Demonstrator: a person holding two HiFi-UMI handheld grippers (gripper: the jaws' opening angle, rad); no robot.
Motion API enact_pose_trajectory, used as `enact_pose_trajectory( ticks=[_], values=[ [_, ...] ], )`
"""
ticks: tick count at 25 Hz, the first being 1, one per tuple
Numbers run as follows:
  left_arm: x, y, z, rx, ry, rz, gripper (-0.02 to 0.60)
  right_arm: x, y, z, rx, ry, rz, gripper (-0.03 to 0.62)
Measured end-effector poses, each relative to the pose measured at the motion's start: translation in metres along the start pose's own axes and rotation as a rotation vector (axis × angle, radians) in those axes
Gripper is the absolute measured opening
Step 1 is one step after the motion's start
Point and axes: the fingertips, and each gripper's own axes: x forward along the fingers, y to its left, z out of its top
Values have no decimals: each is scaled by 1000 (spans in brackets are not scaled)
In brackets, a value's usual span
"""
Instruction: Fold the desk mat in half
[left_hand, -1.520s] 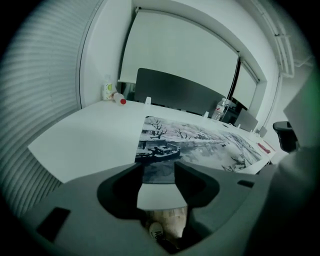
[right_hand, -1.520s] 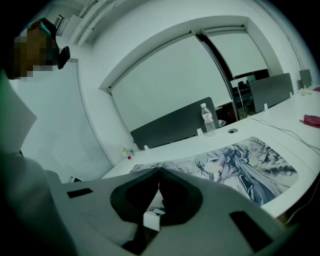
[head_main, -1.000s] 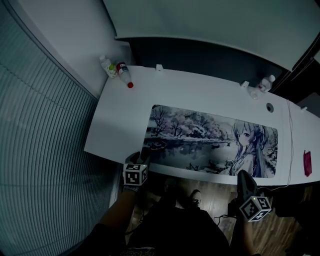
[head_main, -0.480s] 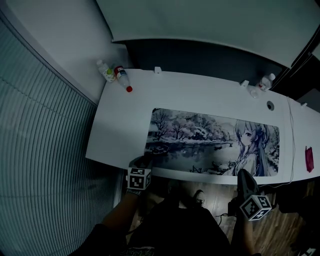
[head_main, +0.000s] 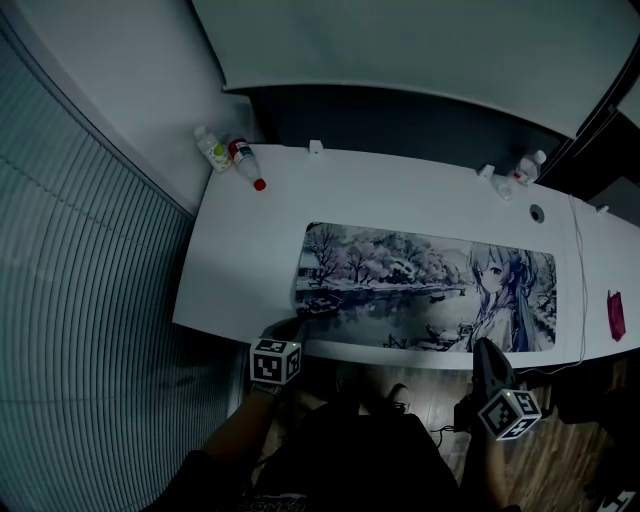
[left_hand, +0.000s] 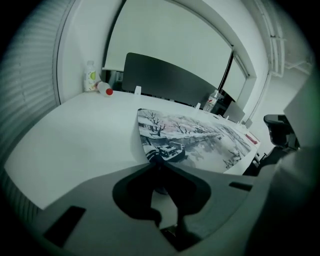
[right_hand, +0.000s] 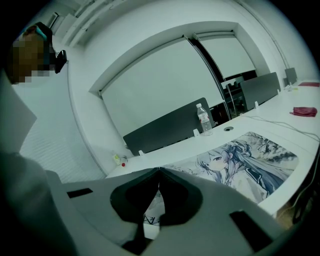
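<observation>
Head view: a long rectangular desk mat (head_main: 430, 285), printed with a grey snowy lakeside and an anime girl at its 3 o'clock end, lies on the white desk (head_main: 250, 230), long axis running 9 to 3 o'clock. The left gripper (head_main: 290, 325) is at its 7 o'clock corner, the right gripper (head_main: 485, 350) at its 5 o'clock edge. Left gripper view: the jaws have just been closing and now pinch the mat's slightly lifted corner. Right gripper view: the jaws meet tip to tip over the mat's near edge; whether they pinch it is unclear. Small lettering there is unreadable.
</observation>
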Motion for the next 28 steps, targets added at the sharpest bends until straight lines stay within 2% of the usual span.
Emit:
enact_pose_trajectory(
  ticks=[5, 13, 22, 28],
  values=[
    [-9, -11, 11, -24, -41, -67, 39, -1, 7, -4, 14, -13, 2, 23],
    [-22, -39, 37, -10, -107, -162, 34, -10, 10, -2, 21, -39, -14, 24],
    [-18, -89, 52, 42, -113, -273, 34, -39, -10, -4, 49, -81, -68, 23],
    [-9, -127, 59, 70, -114, -307, 34, -60, -34, 1, 73, -108, -84, 23]
  ],
)
